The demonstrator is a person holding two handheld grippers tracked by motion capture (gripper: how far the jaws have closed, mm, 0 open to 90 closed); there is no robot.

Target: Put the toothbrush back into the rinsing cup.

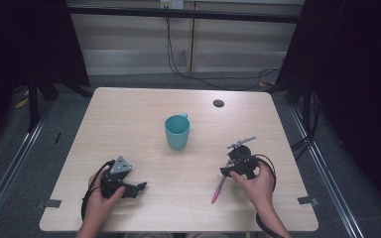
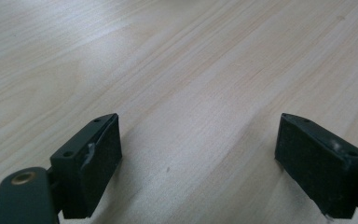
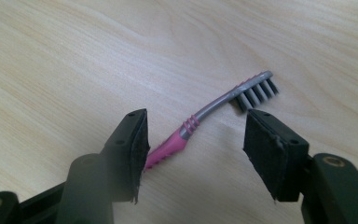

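Nearest the person, the right gripper [image 3: 193, 140] stands wide apart astride a pink-and-grey toothbrush [image 3: 214, 116] lying flat on the table [image 1: 144, 109], holding nothing. One pad looks nearly against the handle, so closing off-centre could likely push or roll the brush instead of pinching it. Well to the left, the left gripper [image 2: 198, 163] gapes over bare wood. Farther off stands a teal cup [image 1: 177, 131]; beyond, black curtains and cables.

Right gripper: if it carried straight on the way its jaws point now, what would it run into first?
Most likely the toothbrush. The right gripper is open, and the pink-and-grey handle lies on the table between and just beyond its jaws, bristle head farther off. How far above the wood the jaws hang is unclear.
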